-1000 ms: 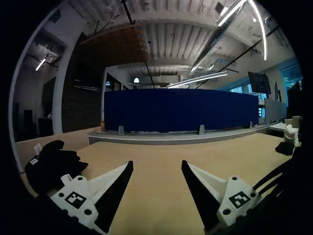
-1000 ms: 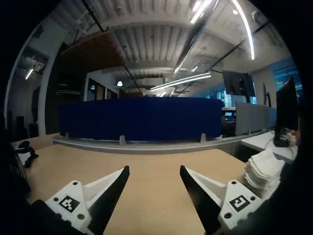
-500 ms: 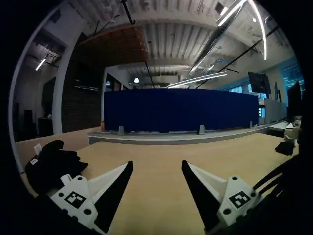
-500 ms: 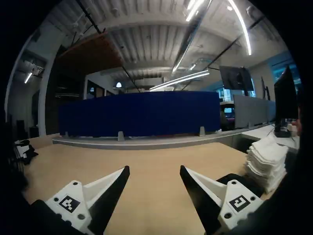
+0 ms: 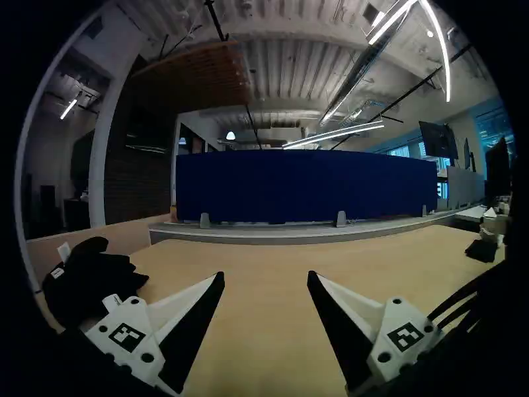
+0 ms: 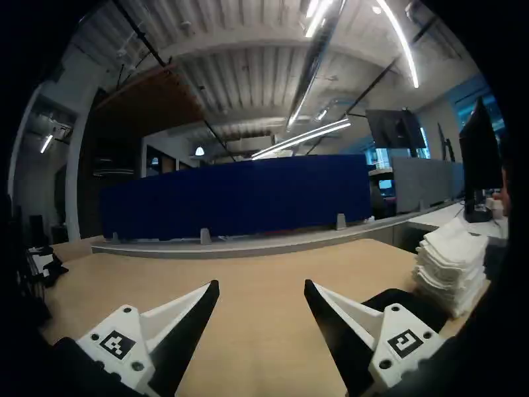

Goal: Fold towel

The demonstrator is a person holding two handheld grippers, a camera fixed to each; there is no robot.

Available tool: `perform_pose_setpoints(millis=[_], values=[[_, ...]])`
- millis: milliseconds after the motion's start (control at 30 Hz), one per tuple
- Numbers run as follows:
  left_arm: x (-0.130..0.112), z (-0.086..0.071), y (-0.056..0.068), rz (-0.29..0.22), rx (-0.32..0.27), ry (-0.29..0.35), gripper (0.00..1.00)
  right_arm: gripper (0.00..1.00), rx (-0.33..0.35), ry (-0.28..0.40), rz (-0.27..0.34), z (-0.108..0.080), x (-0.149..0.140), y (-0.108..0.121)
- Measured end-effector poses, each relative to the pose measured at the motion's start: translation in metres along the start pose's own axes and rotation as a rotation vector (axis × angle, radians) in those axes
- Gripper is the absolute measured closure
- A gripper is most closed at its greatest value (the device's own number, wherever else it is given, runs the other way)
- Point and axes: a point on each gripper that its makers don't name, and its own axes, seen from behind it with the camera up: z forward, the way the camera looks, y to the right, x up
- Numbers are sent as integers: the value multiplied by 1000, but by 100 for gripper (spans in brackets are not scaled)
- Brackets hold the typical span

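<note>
White folded towels (image 6: 453, 268) are seen stacked at the right edge of the light wooden table (image 6: 264, 264) in the right gripper view. A flat black cloth (image 6: 405, 299) lies just beside the stack, to its near left. The right gripper (image 6: 261, 283) is held with its fingers spread wide and nothing between them. In the left gripper view the left gripper (image 5: 265, 274) is likewise parted and empty. A crumpled black fabric heap (image 5: 86, 274) is seen at the near left of the table.

Towel stack (image 6: 453, 264) at right on table (image 6: 264, 274), partition (image 6: 231, 202) behind
</note>
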Motion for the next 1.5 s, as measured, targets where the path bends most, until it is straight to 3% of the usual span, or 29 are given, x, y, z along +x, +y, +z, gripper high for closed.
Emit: perform_pose_setpoints(millis=[667,1500], values=[[0,0,0,0,0,0,7,0,-12,-3,-95,4,-11,-8],[0,0,0,0,0,0,7,0,-13,-3,-94,3,-15,-7]])
